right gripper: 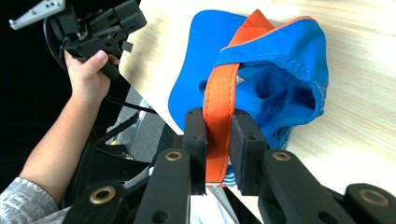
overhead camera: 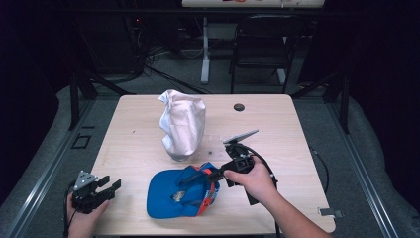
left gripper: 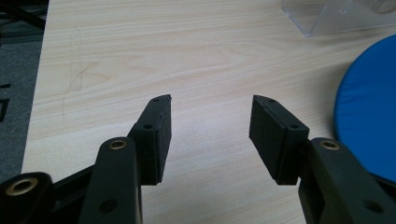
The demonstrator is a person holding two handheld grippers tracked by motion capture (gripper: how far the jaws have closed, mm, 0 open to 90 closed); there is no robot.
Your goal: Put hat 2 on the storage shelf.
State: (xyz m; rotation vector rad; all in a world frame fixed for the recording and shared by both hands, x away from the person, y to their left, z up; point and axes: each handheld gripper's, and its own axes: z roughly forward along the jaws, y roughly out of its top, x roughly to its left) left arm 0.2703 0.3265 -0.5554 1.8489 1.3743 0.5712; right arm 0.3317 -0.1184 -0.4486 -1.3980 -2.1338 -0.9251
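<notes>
now right gripper (right gripper: 218,140) clamps cap (right gripper: 275,70) strap; left gripper (left gripper: 210,135) released, near table (overhead camera: 133,129) edge.

Looks like lab or recording studio: pale wooden table (overhead camera: 277,119) on grey floor (overhead camera: 171,67), dark surroundings, black folding chair (overhead camera: 262,47) at 12 o'clock, cable tangle (overhead camera: 148,59) at 11, metal rails (overhead camera: 44,178) flanking.

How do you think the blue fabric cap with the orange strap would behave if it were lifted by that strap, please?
The blue fabric cap will probably sag: its crown already folds loosely. The orange strap, pinched in the right tongs, looks thin and flexible, so it may twist. It likely weighs little.
</notes>
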